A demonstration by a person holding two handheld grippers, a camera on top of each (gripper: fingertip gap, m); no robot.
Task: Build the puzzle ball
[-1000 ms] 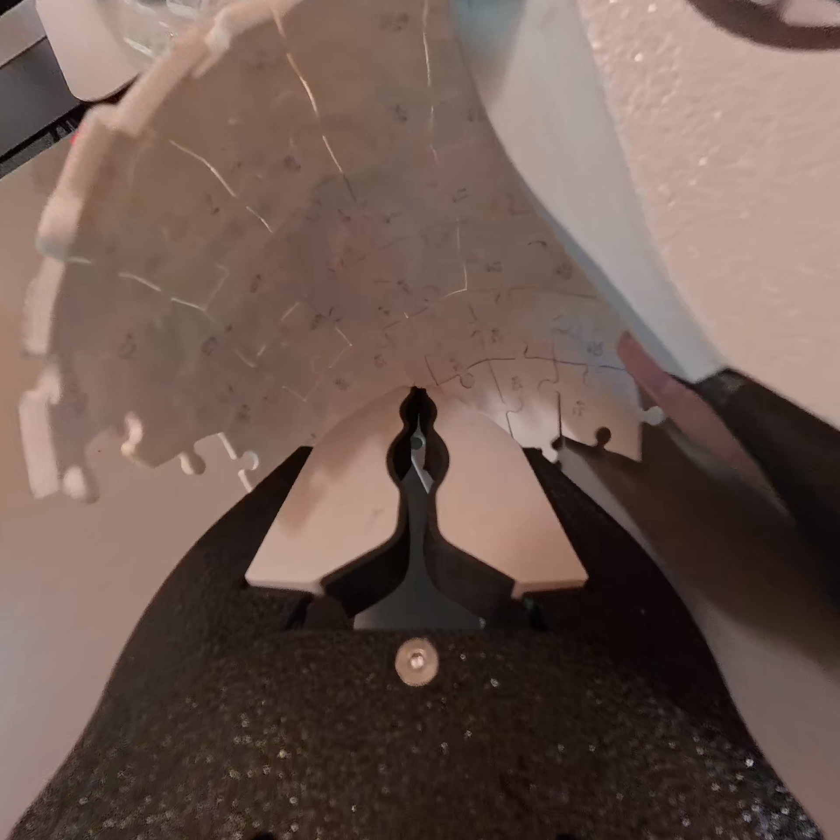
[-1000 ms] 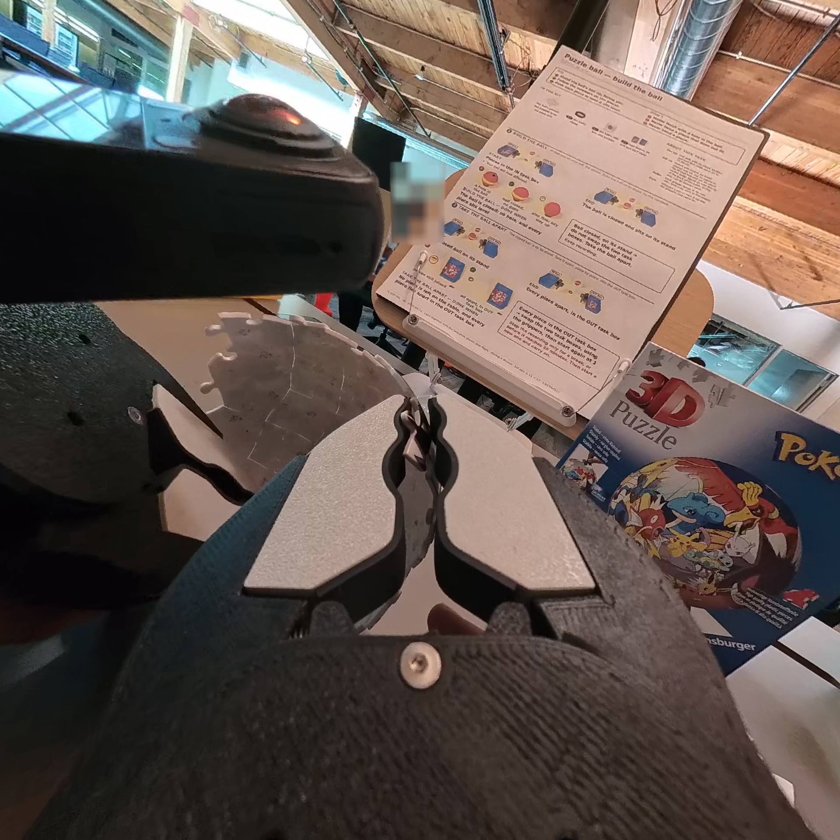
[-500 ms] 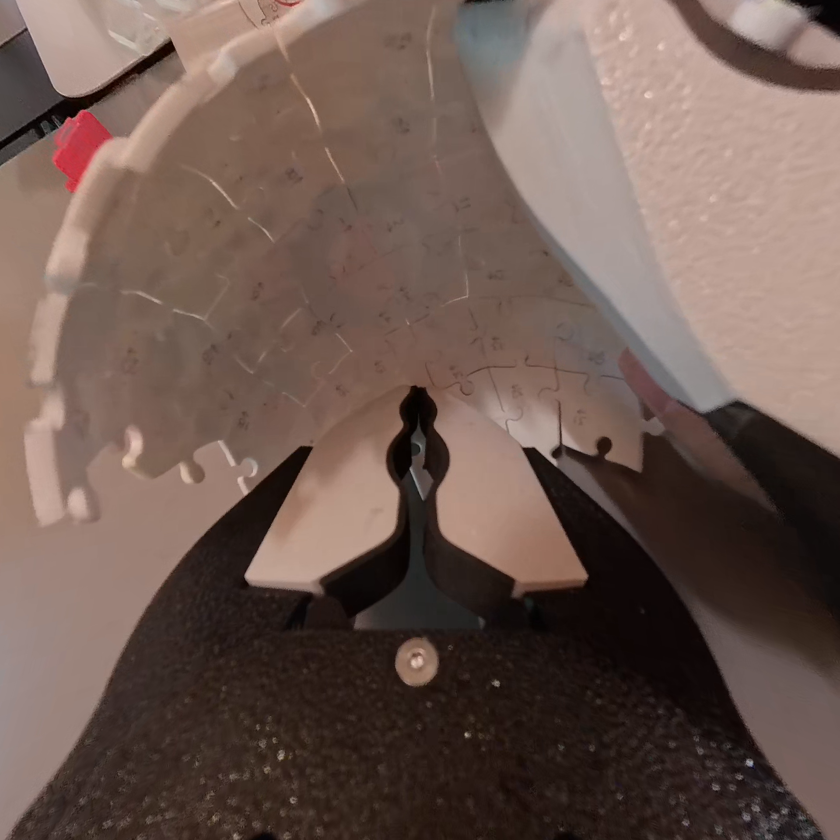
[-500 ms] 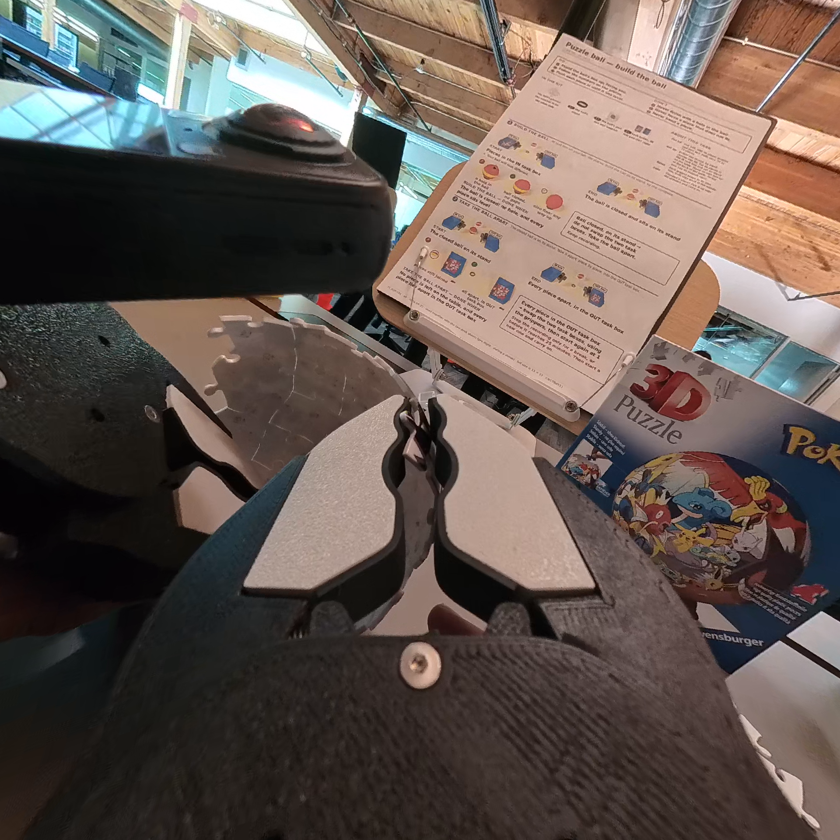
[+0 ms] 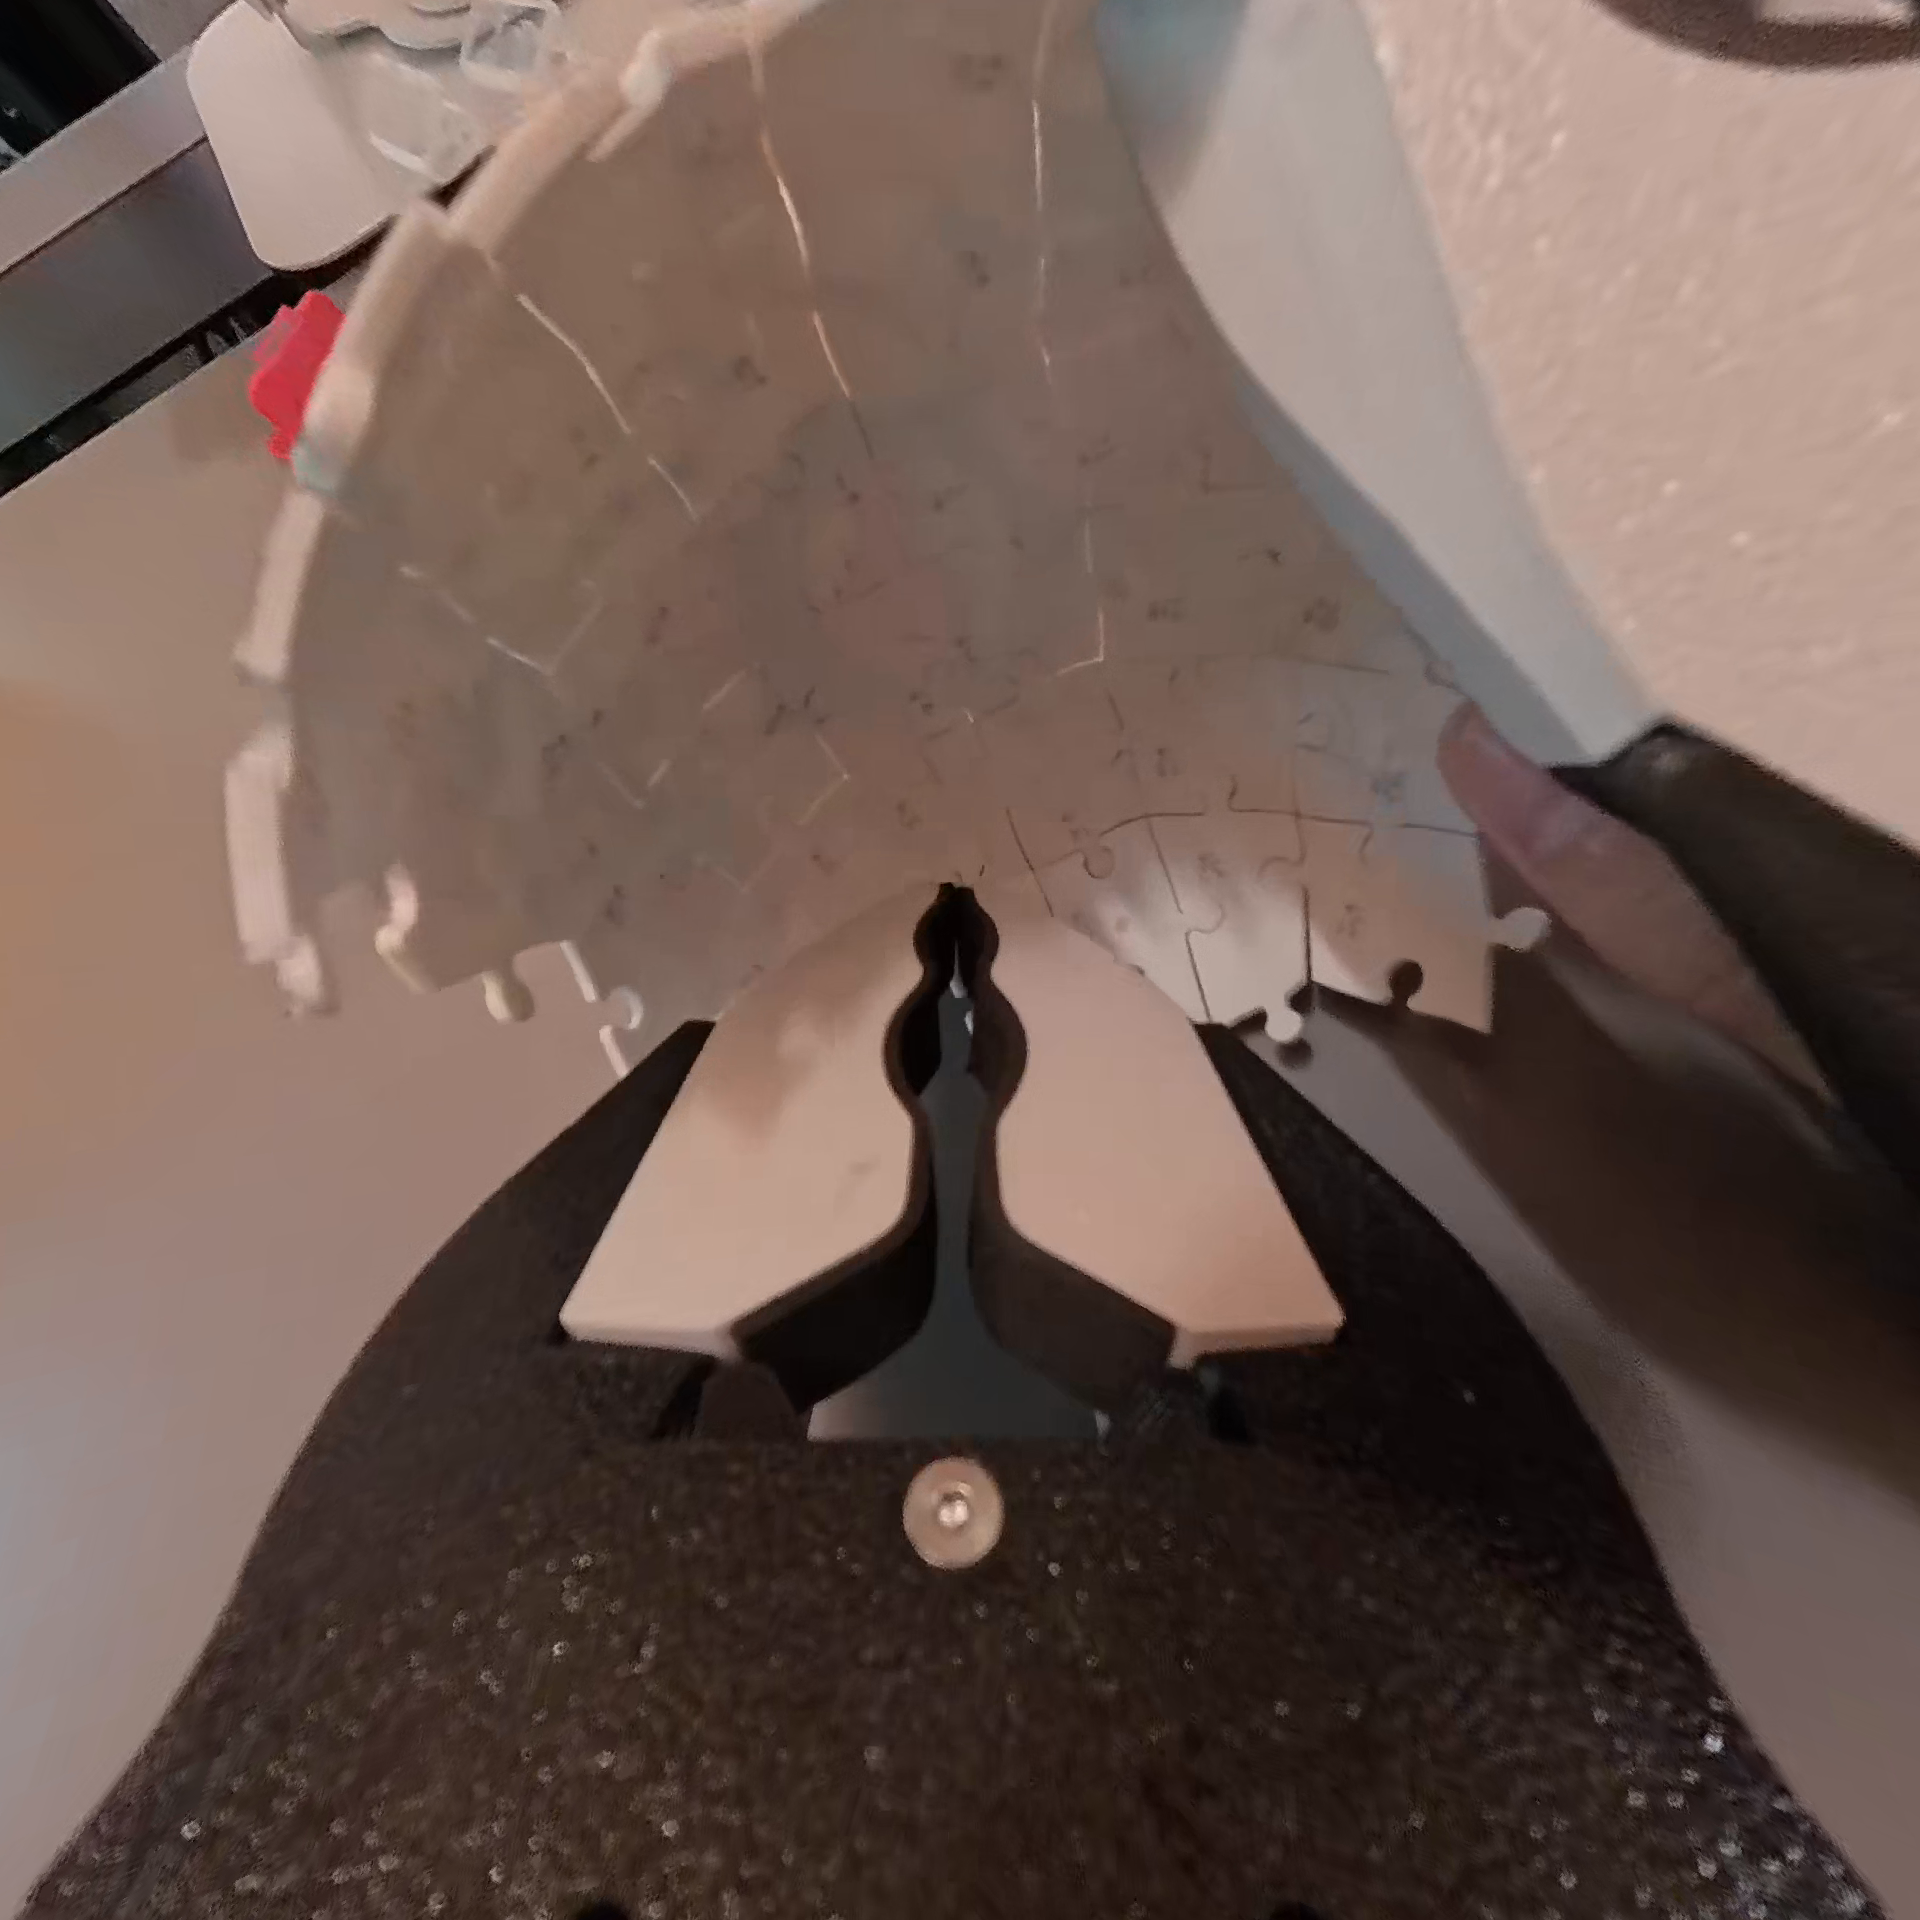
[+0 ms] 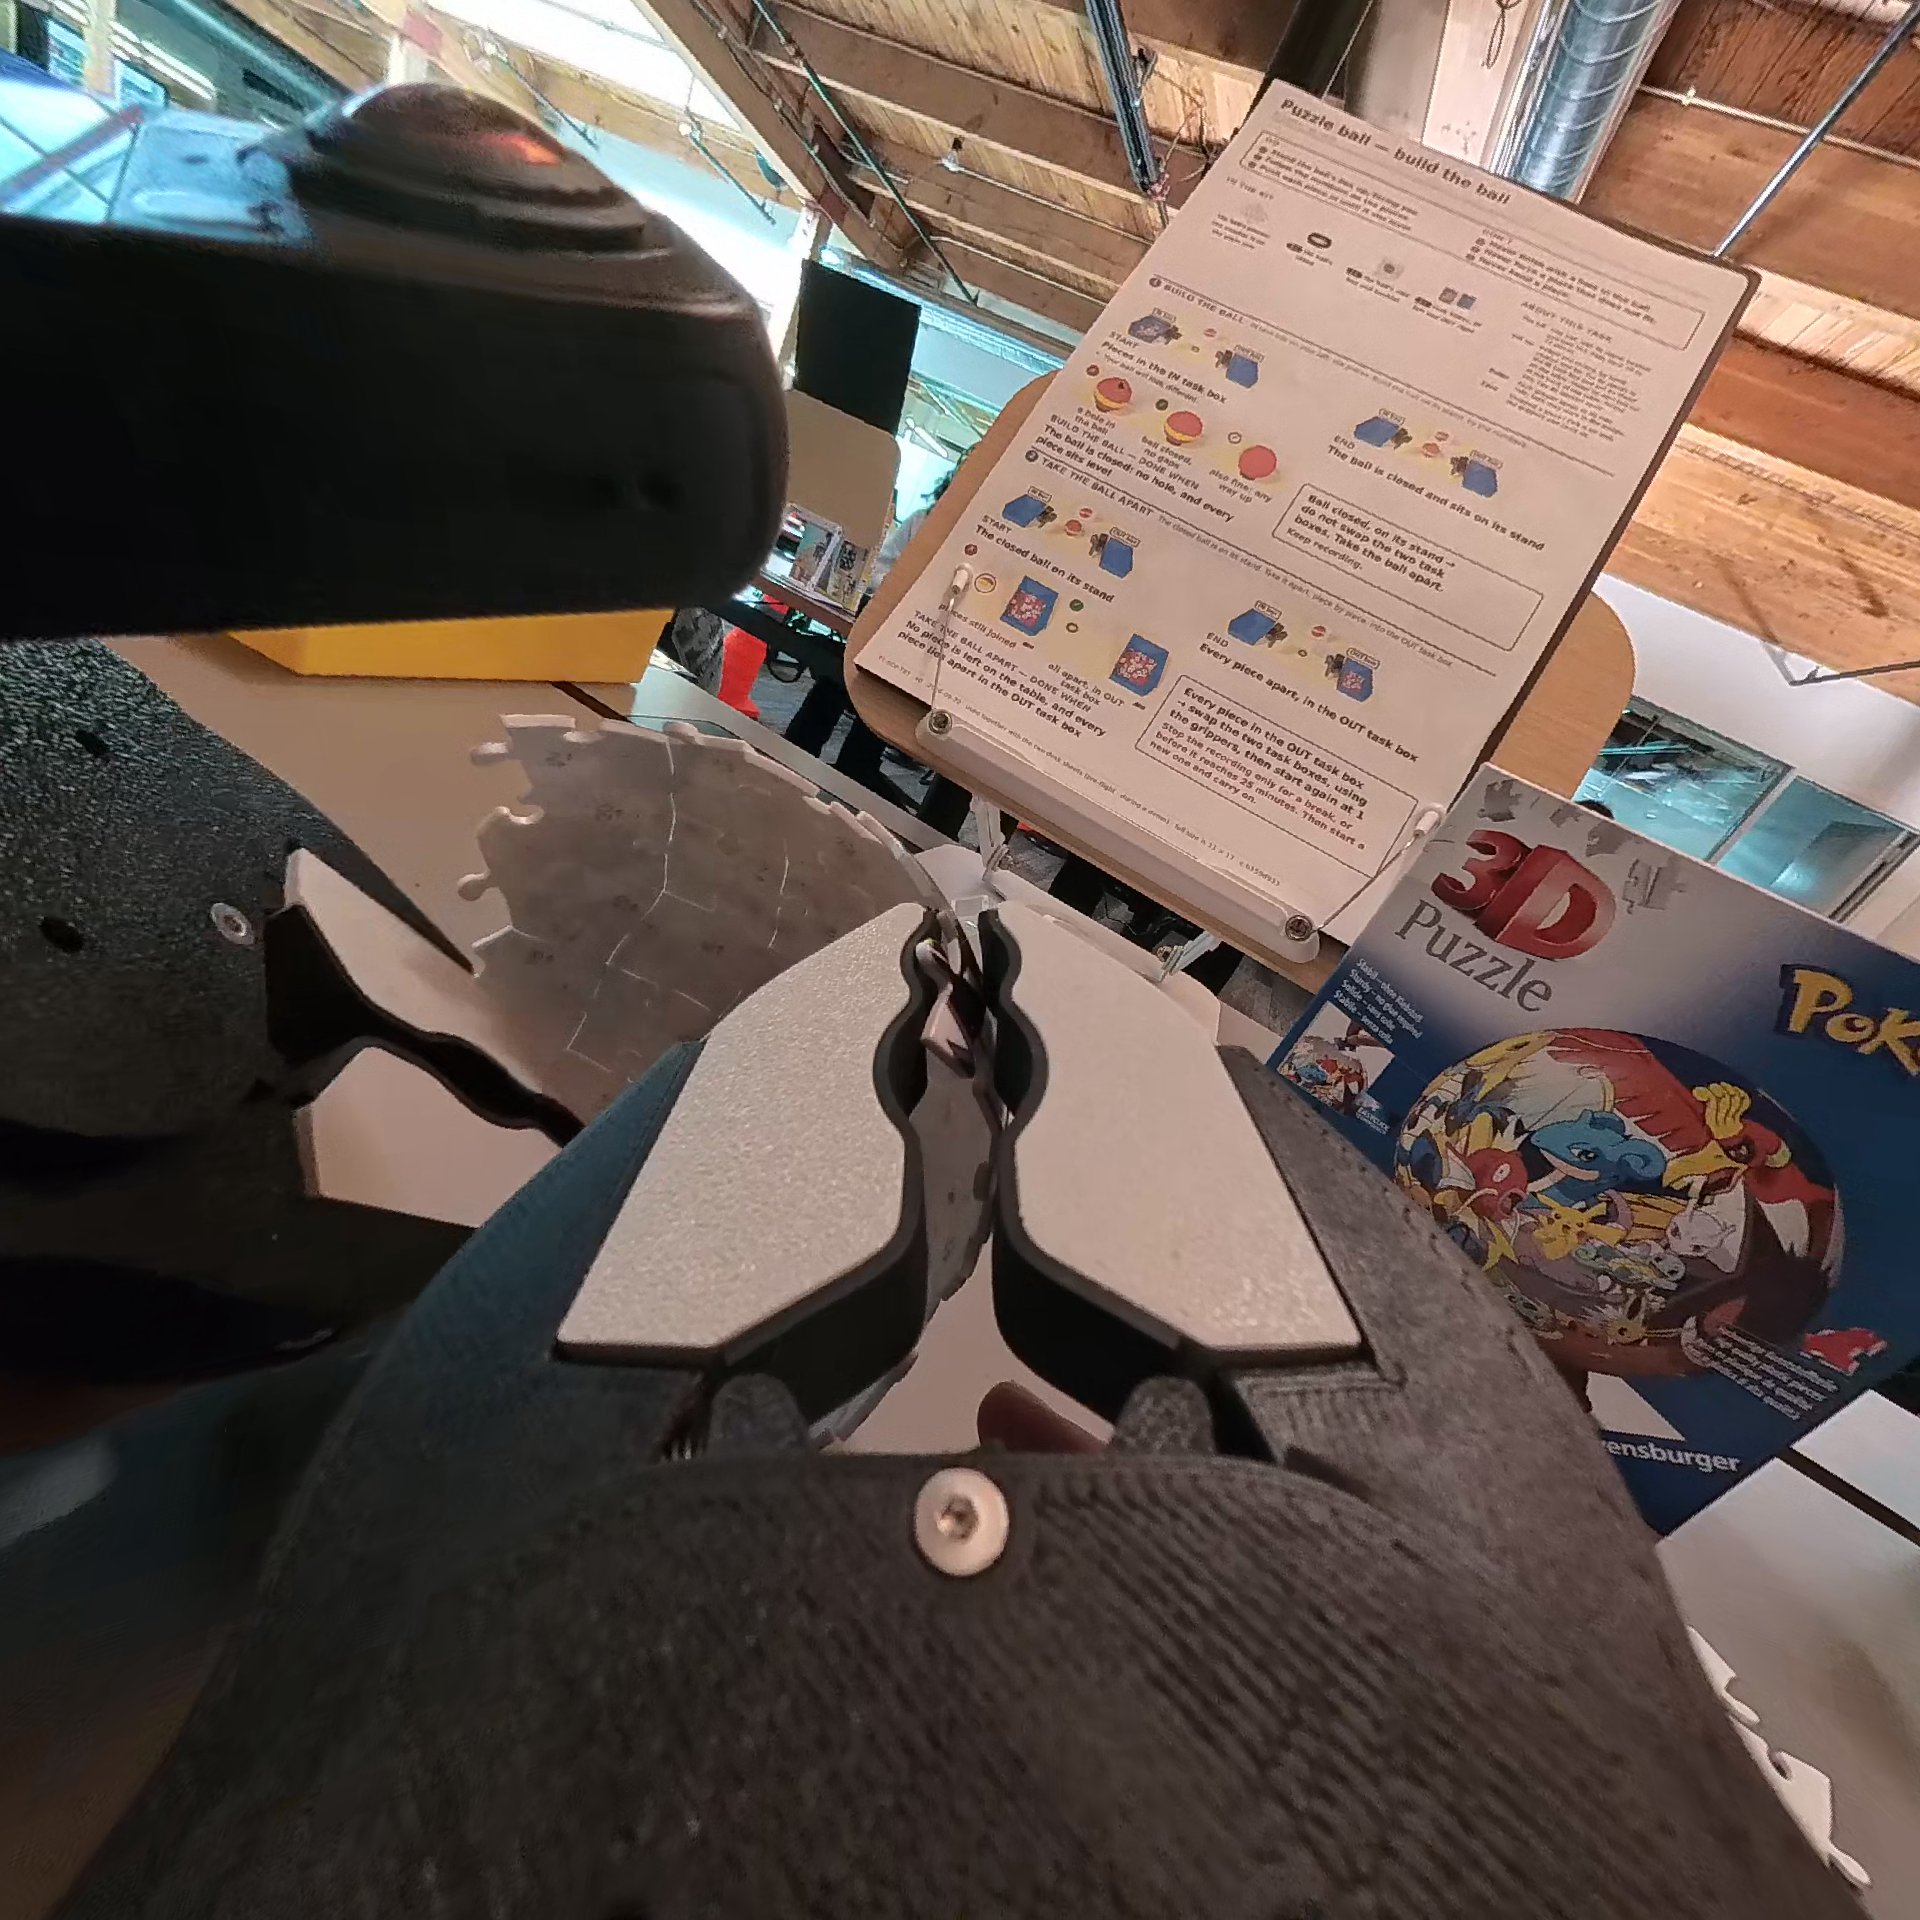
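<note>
In the left wrist view, the left gripper (image 5: 956, 904) has its jaws drawn together on the lower rim of the puzzle shell (image 5: 790, 540), a curved, partly built section of the ball seen from its pale inner side, with faint marks on the pieces. The shell fans out from the fingertips toward 11 and 12 o'clock, its toothed edge running down the 9 o'clock side. At 3 o'clock a person's fingertip (image 5: 1507, 800), coming out of a dark glove, touches the shell's right edge. A small red block (image 5: 291, 364) shows just past the shell's rim at 10 o'clock, and a white tray (image 5: 301, 177) lies beyond it near 11 o'clock on the pale table (image 5: 125, 1039).

In the right wrist view, the right gripper (image 6: 961, 935) is closed narrowly on the same shell's edge, a thin dark sliver of which runs between the jaws. The grey shell (image 6: 665, 904) spreads toward 10 o'clock, where the left gripper (image 6: 416, 1018) grips its far side. An instruction sheet (image 6: 1299, 499) stands on a wooden easel at 1 o'clock, and the blue puzzle box (image 6: 1621, 1122) leans at 3 o'clock. A yellow box (image 6: 447, 644) sits at 10 o'clock. Loose white puzzle pieces (image 6: 1766, 1766) lie at 4 o'clock.
</note>
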